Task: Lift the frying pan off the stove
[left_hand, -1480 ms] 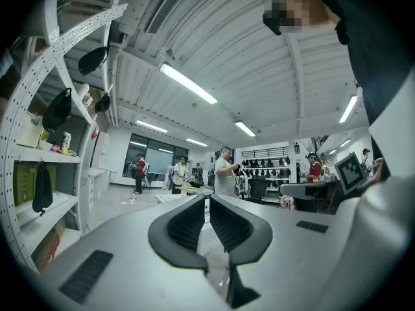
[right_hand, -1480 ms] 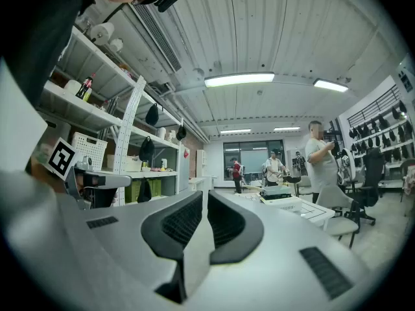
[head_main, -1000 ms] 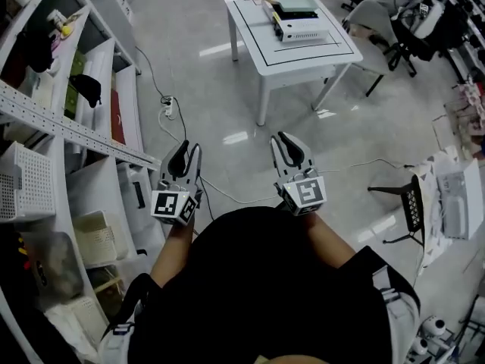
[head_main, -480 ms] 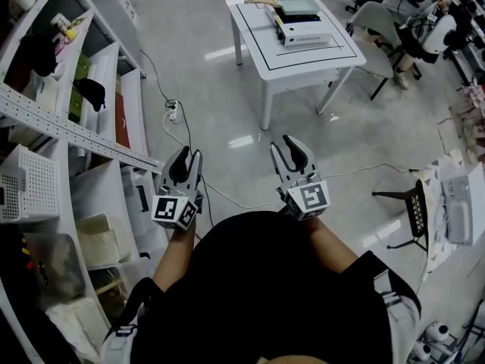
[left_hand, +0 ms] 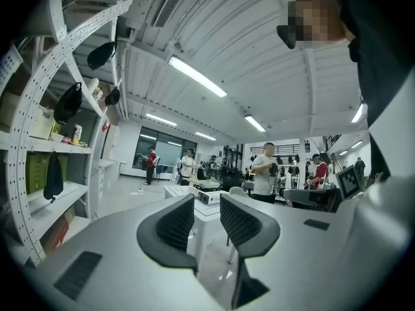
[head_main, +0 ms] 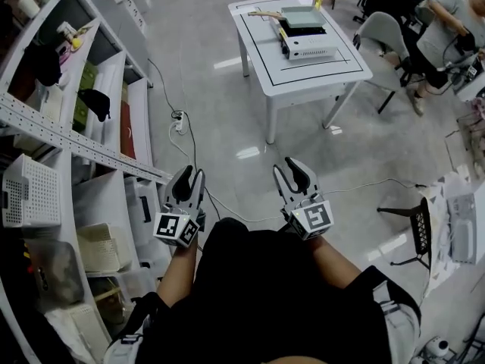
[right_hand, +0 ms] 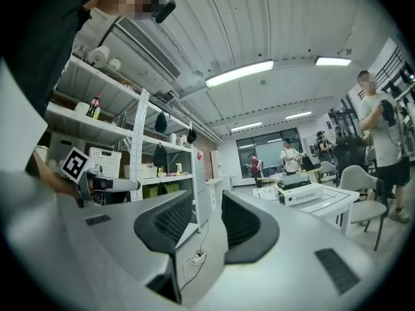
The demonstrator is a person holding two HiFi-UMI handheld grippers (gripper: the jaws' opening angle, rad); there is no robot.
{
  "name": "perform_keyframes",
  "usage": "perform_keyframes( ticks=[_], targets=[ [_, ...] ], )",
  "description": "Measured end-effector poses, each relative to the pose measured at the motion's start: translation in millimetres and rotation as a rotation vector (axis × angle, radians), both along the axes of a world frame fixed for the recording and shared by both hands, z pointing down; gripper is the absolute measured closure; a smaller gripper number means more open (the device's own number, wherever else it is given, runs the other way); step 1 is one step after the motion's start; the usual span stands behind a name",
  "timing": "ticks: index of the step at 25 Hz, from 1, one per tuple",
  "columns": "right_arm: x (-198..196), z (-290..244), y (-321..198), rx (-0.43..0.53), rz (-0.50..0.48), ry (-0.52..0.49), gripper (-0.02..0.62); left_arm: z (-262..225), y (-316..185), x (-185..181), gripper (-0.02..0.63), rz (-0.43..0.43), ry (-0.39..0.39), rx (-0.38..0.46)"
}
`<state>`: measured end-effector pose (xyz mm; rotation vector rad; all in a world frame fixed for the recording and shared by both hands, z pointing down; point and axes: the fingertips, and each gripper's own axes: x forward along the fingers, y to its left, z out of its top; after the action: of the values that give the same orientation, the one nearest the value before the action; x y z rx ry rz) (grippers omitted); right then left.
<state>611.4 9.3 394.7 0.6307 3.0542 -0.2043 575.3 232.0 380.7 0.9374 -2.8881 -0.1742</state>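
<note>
Two grippers hang low in front of the person's dark torso, well apart from each other and aimed forward over the glossy floor (head_main: 227,89). The left gripper (head_main: 189,174) has its ribbed jaws parted by a narrow gap with nothing between them, and only the distant room shows through. The right gripper (head_main: 292,165) is likewise released, jaws apart and empty. A white cable (head_main: 227,207) trails across the floor just beyond them, leading to a power strip (head_main: 179,117) beside the shelving rack (head_main: 68,139) on the left. Well ahead stands a white table (head_main: 333,61). The frying pan (head_main: 303,17), squarish and grey-green, sits on top of the white stove (head_main: 312,48) on that table, its pale handle pointing left. A grey chair (head_main: 383,32) stands just beside the table.
</note>
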Motion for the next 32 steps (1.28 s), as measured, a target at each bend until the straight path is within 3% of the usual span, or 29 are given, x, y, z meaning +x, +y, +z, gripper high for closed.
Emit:
perform_keyframes(
  ticks=[8, 15, 22, 32],
  targets=[
    [-49.0, 29.2, 29.0, 0.006, -0.047, 0.104, 0.461, 11.4, 30.0, -36.4, 0.483, -0.026, 0.025, 0.023],
    [-160.2, 12.6, 66.3, 0.018, -0.030, 0.103, 0.460, 0.3, 65.2, -151.3, 0.483, -0.001, 0.000, 0.067],
    [-281.1, -33.6, 108.8, -0.005, 0.009, 0.036, 0.460, -13.0, 107.7, -270.6, 0.483, 0.035, -0.012, 0.093],
    [-384.5, -24.1, 112.7, 0.019, 0.054, 0.020, 0.456, -21.4, 140.6, -405.3, 0.483, 0.052, -0.054, 0.109]
  ],
)
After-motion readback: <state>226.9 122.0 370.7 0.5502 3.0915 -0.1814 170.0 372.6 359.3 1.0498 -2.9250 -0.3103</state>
